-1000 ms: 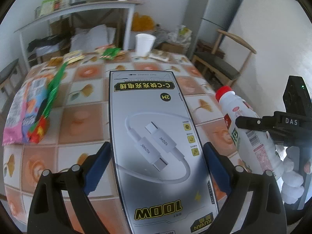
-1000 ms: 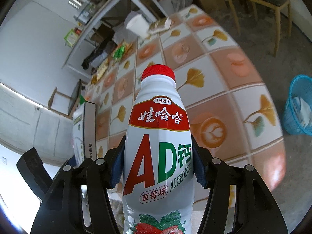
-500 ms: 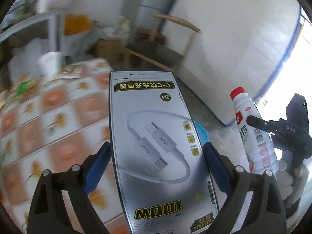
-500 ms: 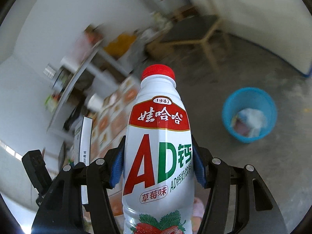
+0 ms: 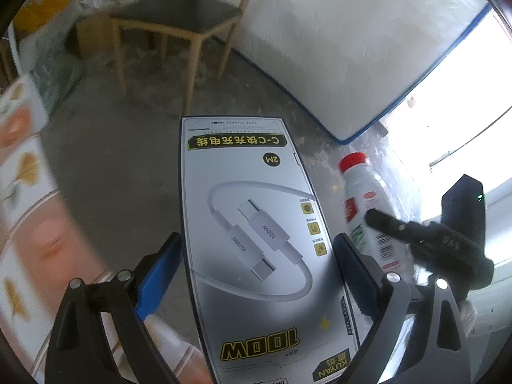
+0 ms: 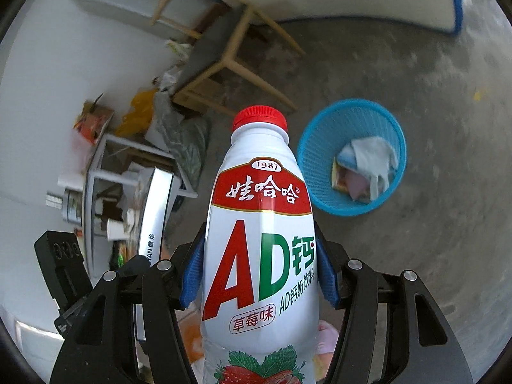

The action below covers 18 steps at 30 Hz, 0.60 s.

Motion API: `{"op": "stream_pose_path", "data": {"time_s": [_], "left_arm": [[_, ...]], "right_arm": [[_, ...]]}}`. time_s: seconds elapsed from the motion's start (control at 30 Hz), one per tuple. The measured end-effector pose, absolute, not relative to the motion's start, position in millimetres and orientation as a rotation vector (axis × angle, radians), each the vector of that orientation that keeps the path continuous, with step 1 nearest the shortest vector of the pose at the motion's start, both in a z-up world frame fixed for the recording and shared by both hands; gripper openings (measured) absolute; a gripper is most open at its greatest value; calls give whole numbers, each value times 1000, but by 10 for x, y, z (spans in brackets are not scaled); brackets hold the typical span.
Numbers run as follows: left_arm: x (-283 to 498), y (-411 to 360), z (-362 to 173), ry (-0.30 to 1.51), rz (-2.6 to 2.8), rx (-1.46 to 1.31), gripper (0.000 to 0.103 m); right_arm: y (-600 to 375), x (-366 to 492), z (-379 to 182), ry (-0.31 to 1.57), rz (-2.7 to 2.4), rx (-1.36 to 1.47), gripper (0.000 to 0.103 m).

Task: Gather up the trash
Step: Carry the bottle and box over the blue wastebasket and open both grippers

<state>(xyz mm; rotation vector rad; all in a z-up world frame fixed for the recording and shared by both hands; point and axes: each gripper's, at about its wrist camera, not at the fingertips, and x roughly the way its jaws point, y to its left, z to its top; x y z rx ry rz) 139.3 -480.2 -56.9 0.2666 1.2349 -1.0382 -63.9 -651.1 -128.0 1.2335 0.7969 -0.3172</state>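
My left gripper (image 5: 257,275) is shut on a flat grey cable box (image 5: 256,240) with yellow print, held out over the concrete floor. My right gripper (image 6: 259,278) is shut on a white drink bottle (image 6: 260,249) with a red cap and red "AD" label. The bottle also shows in the left wrist view (image 5: 368,211), to the right of the box. A blue mesh trash basket (image 6: 323,134) stands on the floor ahead and right of the bottle, with paper and wrappers inside. The box's edge (image 6: 153,220) shows at the left of the right wrist view.
A wooden chair (image 5: 172,28) stands on the floor ahead. The tiled table's edge (image 5: 22,192) runs along the left. A white mattress with blue trim (image 5: 336,48) leans at the right. A metal shelf and bags (image 6: 134,147) lie at the left.
Both grippers have swung right, away from the table top, toward the floor. The blue basket has come closer in the right wrist view. Both holds are unchanged.
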Motion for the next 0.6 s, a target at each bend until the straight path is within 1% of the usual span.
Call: {"op": "stream_pose_path", "data": {"time_s": [0.2, 0.23, 0.27, 0.3, 0.43, 0.6], "left_arm": [[1630, -5531, -988, 1335, -1046, 254, 93], [1671, -5627, -1037, 1347, -1049, 239, 93], [1727, -5732, -1102, 1357, -1046, 211, 94], [1764, -5777, -1141, 1362, -1040, 196, 94], [1838, -5910, -1337, 1392, -993, 195, 94], [1739, -5951, -1371, 1389, -1031, 175, 94]], "right_arm": [[-7010, -425, -1866, 793, -355, 1379, 58], [-7112, -375, -1971, 781, -365, 1399, 61], [-7177, -370, -2033, 774, -383, 1410, 67], [-7246, -346, -2120, 762, -402, 1422, 69], [-7403, -328, -2477, 770, -487, 1452, 70], [-7324, -462, -2515, 764, -491, 1469, 70]]}}
